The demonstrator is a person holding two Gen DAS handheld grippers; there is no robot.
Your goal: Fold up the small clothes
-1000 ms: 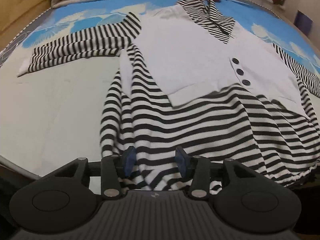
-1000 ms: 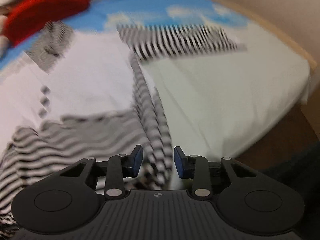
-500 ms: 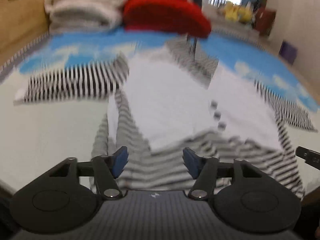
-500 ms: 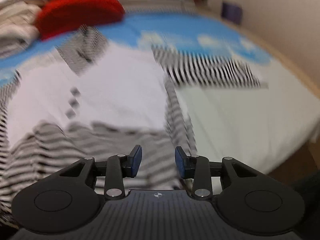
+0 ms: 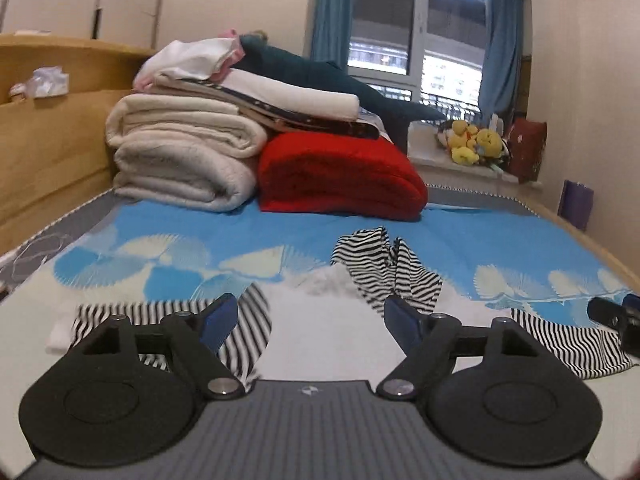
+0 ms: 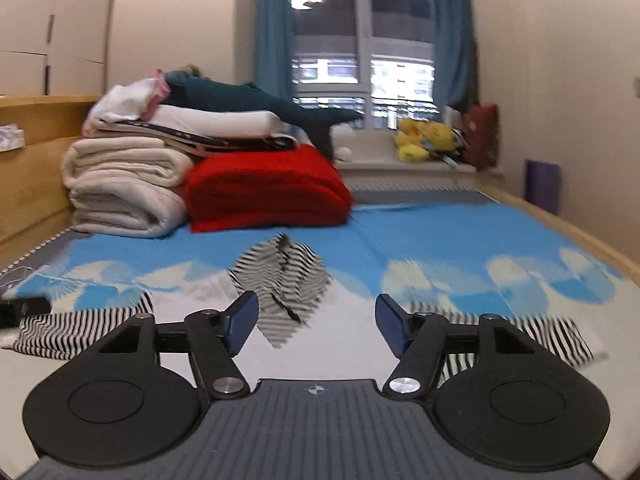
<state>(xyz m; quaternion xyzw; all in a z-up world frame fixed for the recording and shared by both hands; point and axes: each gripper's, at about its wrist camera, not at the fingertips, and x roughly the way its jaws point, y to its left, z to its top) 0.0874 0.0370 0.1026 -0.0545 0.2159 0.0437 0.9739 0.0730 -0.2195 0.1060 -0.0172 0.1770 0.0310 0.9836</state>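
Garment (image 5: 332, 320) flat on bed (image 5: 500, 240); both grippers' jaws apart, empty

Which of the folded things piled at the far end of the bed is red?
The red blanket, lying directly on the bed at the right of the pile. Beside it on the left is a cream blanket, with white and dark pieces on top.

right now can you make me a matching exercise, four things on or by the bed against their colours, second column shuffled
Things:
1. folded blanket
2. striped collar
3. plush toys
4. curtains

Colours:
a. yellow
b. blue
c. red
d. black and white

Pairs: 1-c, 2-d, 3-a, 4-b
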